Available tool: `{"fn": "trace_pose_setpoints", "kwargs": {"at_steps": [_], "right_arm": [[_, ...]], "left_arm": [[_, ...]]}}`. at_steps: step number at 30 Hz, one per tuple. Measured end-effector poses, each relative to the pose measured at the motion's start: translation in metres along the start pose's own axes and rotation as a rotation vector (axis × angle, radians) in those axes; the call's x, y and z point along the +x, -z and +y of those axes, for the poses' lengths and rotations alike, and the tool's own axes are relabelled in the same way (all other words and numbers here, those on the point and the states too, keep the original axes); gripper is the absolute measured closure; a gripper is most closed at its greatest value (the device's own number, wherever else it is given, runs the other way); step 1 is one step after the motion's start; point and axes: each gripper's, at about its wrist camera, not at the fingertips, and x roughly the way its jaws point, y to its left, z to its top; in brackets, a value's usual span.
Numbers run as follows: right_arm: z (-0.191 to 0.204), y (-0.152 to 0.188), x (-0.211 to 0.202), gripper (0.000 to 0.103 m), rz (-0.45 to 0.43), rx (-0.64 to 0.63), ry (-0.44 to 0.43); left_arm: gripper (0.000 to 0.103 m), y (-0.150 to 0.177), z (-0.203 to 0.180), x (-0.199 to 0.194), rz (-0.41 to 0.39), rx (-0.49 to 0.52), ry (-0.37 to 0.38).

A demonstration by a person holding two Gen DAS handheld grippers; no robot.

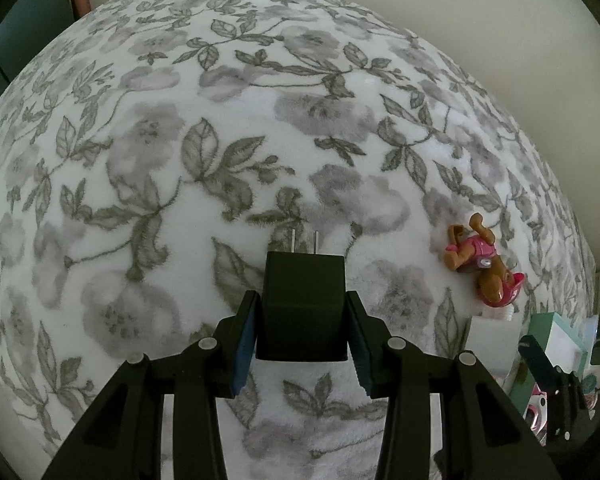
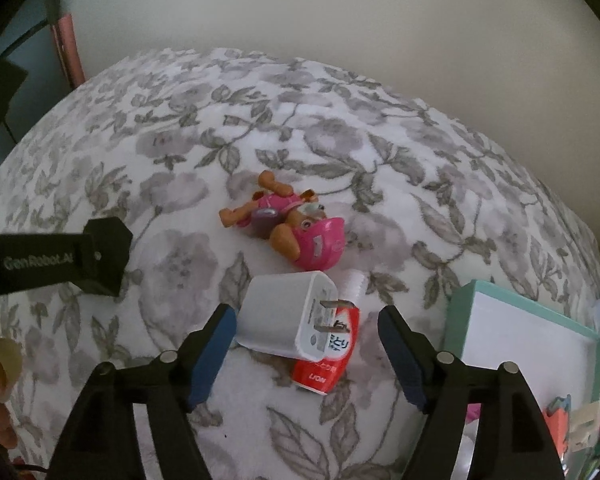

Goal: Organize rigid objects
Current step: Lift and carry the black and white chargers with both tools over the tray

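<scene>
Black and boxy, the charger plug (image 1: 302, 304) sits clamped between the blue pads of the left gripper (image 1: 302, 340), prongs pointing away from the camera, held clear above the floral blanket (image 1: 180, 160), probably so it can be carried to a sorting spot. The right gripper (image 2: 306, 360) has its jaws spread wide and pressing on nothing; the white charger (image 2: 284, 316) lies between them on the blanket, resting partly on a red tube (image 2: 328, 352), as if just set down beside its like. A pink toy dog (image 2: 288, 224) lies just beyond, a teal-rimmed box (image 2: 456, 320) to the right. Both grippers point steeply downward.
</scene>
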Motion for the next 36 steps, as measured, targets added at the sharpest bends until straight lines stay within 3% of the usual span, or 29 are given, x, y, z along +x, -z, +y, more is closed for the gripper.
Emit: {"fn": "trace_pose_setpoints", "kwargs": {"at_steps": [18, 26, 36], "right_arm": [[0.009, 0.001, 0.014, 0.026, 0.01, -0.014, 0.064], [0.006, -0.001, 0.006, 0.052, -0.015, 0.0, 0.05], [-0.007, -0.003, 0.003, 0.052, -0.008, 0.073, -0.01]], "left_arm": [[0.059, -0.001, 0.003, 0.002, 0.009, 0.005, -0.002], [0.059, 0.0, 0.0, 0.002, 0.003, 0.018, -0.022], [0.059, -0.003, 0.002, 0.002, -0.006, 0.007, -0.004]]}}
